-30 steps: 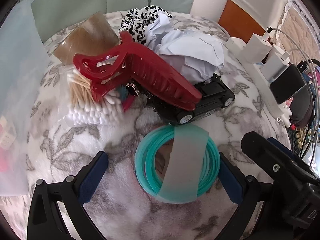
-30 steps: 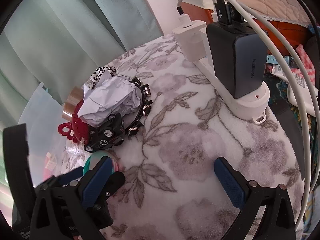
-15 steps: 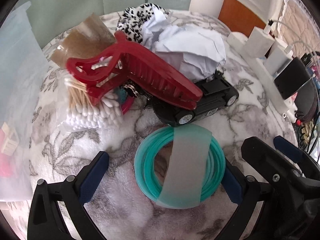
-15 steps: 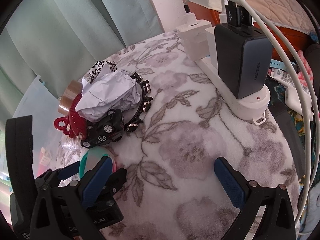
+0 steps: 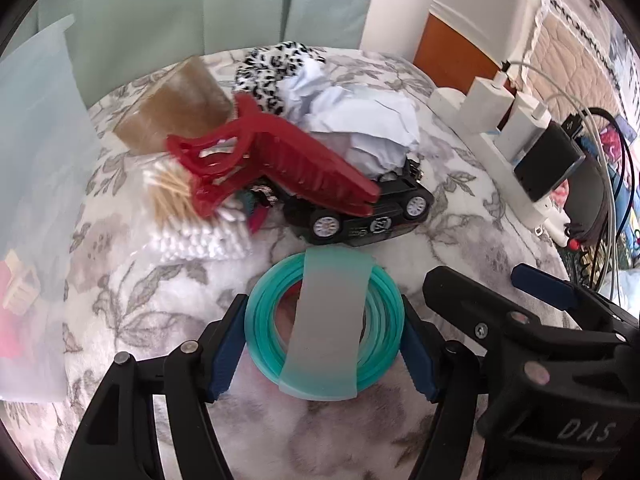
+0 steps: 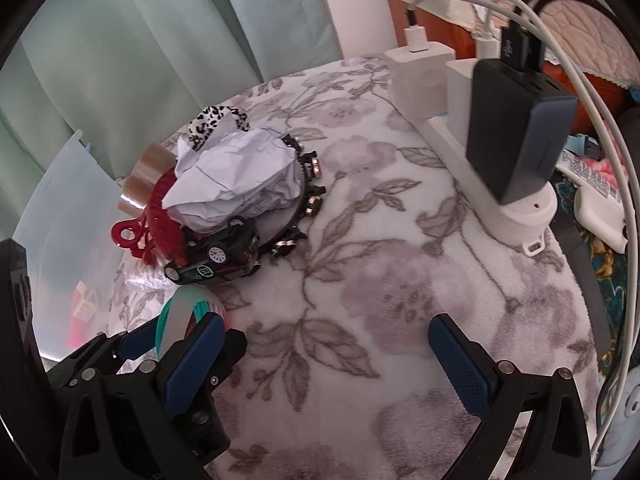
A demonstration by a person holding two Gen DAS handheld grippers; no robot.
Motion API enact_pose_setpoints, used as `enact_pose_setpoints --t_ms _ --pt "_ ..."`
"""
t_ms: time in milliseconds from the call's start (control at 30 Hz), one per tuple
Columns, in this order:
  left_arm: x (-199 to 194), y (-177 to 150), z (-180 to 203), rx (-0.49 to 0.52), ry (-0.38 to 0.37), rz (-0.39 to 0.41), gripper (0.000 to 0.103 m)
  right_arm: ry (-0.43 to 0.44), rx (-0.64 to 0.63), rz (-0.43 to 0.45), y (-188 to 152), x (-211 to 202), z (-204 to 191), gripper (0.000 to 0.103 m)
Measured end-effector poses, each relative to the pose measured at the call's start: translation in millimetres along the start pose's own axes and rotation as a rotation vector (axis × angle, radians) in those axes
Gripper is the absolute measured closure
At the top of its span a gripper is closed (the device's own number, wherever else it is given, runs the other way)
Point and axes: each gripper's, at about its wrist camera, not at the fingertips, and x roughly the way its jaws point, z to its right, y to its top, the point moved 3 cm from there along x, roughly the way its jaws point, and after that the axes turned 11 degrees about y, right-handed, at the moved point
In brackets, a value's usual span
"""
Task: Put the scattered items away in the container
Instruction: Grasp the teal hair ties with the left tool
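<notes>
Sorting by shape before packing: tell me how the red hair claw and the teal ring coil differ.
The red hair claw is long, toothed and propped on the pile; the teal ring coil is round, smooth and banded by a pale strip, apart from the pile. The claw is untouched; the coil sits between the closing left hand-held gripper. Both look plastic.

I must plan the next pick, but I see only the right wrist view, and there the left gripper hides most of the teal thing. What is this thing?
Observer: A teal ring bundle wrapped with a frosted band, lying flat on the floral blanket.
Operator: Does the left gripper have it?
Observer: The left gripper is closing, with one pad on each side of the bundle. Both pads seem to touch it.
Operator: What lies by the handle end of the red hair clip?
Observer: A clear bag of cotton swabs, partly under the clip.
</notes>
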Motion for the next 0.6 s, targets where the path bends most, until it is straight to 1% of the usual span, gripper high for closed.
enact_pose_setpoints --t_ms 167,300,433,500,600 --pt "0 -10 -19 -0.051 0.001 -0.020 0.032 -0.005 -0.017 -0.017 0 6 -7 0.000" --pt "4 -10 -41 -0.119 0.043 -0.043 0.032 0.008 -0.051 -0.031 -3 13 -19 0.000" --pt "7 -10 -61 -0.184 0.092 -0.045 0.032 0.026 -0.097 -0.045 -4 22 -37 0.000" --pt "11 -10 -70 -0.203 0.104 -0.049 0.032 0.032 -0.121 -0.044 -4 27 -47 0.000" --pt "16 -16 -79 -0.219 0.103 -0.077 0.032 0.028 -0.160 -0.039 -2 34 -60 0.000"
